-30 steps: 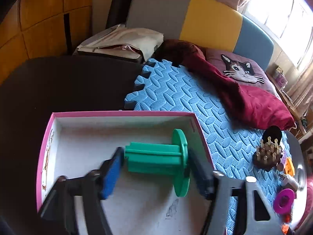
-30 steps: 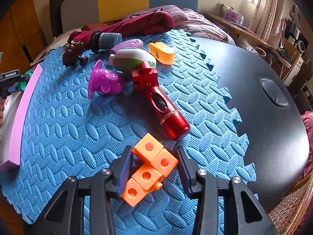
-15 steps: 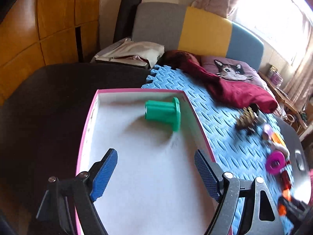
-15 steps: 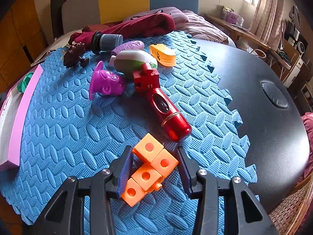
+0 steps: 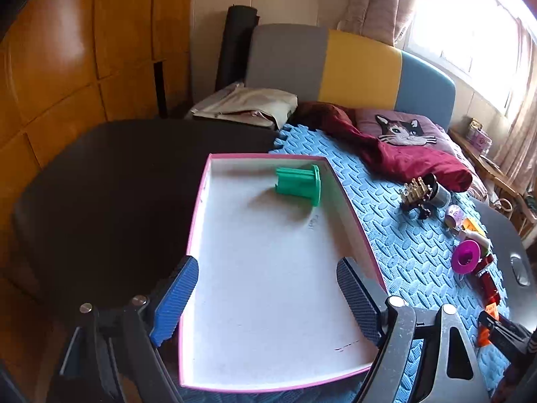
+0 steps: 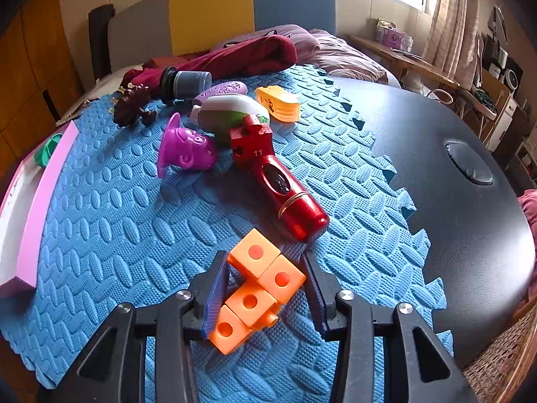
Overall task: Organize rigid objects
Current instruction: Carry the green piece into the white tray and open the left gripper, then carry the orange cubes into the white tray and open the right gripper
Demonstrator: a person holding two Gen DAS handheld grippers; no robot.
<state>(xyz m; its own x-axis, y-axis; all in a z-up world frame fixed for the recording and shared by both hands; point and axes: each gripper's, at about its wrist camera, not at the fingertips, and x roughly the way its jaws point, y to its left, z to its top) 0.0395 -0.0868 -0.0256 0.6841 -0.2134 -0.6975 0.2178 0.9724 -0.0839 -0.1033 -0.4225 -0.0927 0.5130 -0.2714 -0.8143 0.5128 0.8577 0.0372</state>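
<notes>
A green spool [image 5: 298, 183] lies on its side at the far end of the pink-rimmed white tray [image 5: 198, 201]. My left gripper [image 5: 266, 297] is open and empty above the tray's near end. My right gripper [image 6: 265, 288] is shut on an orange block cluster [image 6: 256, 285] resting on the blue foam mat [image 6: 117, 218]. Ahead of it lie a red flashlight-like toy [image 6: 278, 181], a purple hat toy [image 6: 183, 149], a white-green oval toy [image 6: 231, 114], an orange toy [image 6: 278, 103], a lilac oval [image 6: 221, 89], a brown dinosaur [image 6: 132, 105] and a grey-capped bottle [image 6: 186, 84].
The mat lies on a black round table [image 6: 453, 201]. A maroon cloth [image 5: 396, 154] and a cat cushion [image 5: 402, 129] lie at the mat's far edge. A beige bag [image 5: 248, 107] sits beyond the table. The tray's edge [image 6: 40, 198] shows left of the right gripper.
My left gripper let go of the green spool in the tray, opened, and drew back toward the tray's near end. My right gripper stayed shut on the orange blocks.
</notes>
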